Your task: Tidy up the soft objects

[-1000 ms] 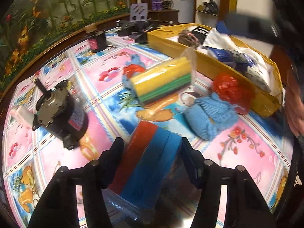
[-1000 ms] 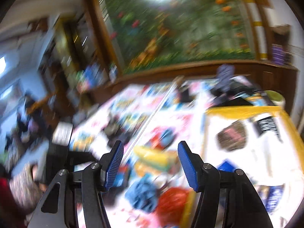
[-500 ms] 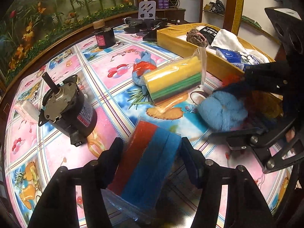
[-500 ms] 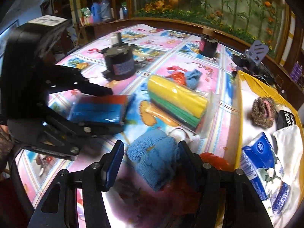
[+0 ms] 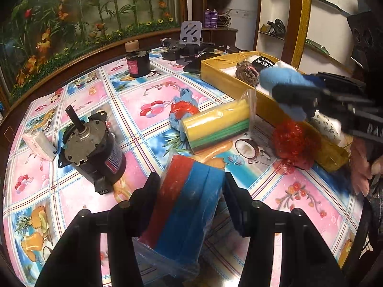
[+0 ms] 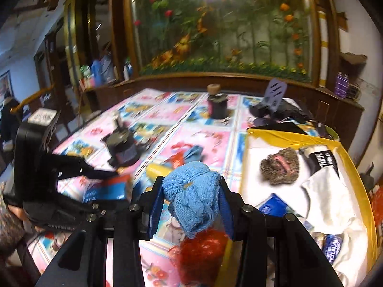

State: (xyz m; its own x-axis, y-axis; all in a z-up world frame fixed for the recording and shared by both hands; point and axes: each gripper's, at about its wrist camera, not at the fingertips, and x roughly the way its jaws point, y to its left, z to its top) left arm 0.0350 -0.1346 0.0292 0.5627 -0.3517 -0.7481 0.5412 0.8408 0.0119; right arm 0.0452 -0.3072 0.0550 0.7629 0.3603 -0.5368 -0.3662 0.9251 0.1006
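Blue knitted cloth (image 6: 191,193) rides clamped in the right gripper (image 6: 190,205), jaws closing on it, lifted off the tabletop (image 5: 148,100) beside the yellow box (image 5: 215,69). Best to carry it well over the box wall before letting go. Left gripper (image 5: 190,201) has its jaws closing around the bagged red-and-blue sponge pack (image 5: 186,205), low over the tabletop. Its near end is cut off, and the right view is blurred.

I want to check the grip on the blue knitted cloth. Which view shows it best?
The right wrist view: the blue knitted cloth sits centred between the closing right gripper fingers. The left wrist view shows it sideways, partly hidden.
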